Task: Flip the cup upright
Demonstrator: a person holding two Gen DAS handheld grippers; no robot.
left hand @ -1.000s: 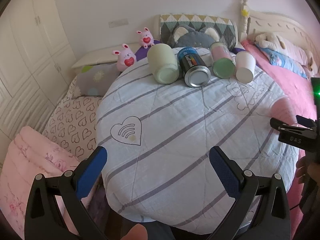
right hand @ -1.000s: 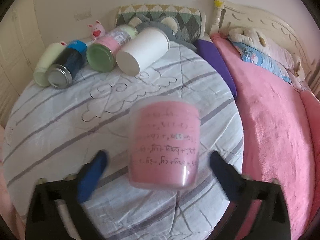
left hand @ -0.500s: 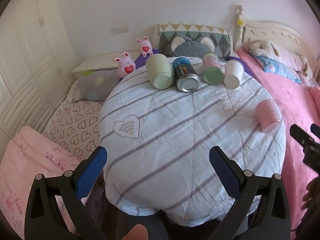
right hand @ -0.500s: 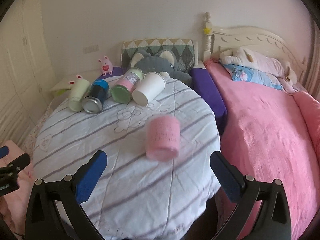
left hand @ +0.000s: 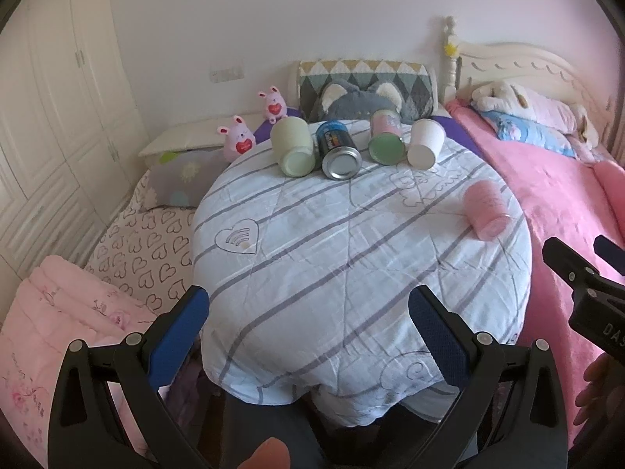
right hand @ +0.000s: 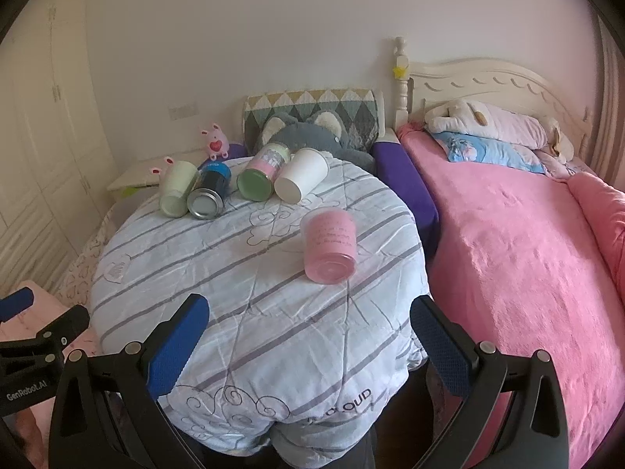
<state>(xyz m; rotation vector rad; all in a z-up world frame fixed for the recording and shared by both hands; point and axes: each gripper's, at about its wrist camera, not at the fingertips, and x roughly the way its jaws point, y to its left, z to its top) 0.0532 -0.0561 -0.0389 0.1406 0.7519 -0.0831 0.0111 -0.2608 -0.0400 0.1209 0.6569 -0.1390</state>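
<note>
A pink cup (right hand: 330, 243) with dark writing rests on the striped round table cover (right hand: 250, 293), right of centre; it also shows in the left wrist view (left hand: 486, 215) near the table's right edge. Whether it lies or stands I cannot tell for sure; it looks tilted on its side. My right gripper (right hand: 308, 348) is open and empty, back from the cup near the table's front edge. My left gripper (left hand: 308, 336) is open and empty at the table's front edge, far left of the cup.
At the table's far side lie a pale green cup (left hand: 293, 148), a blue can (left hand: 338, 152), a green-lidded jar (left hand: 386, 140) and a white paper cup (left hand: 425, 144). A pink bed (right hand: 527, 273) is on the right. Pillows and plush toys (left hand: 238, 140) sit behind.
The right gripper has pulled back from the pink cup, which was close between its fingers and now rests alone on the table. The left gripper has also drawn back.
</note>
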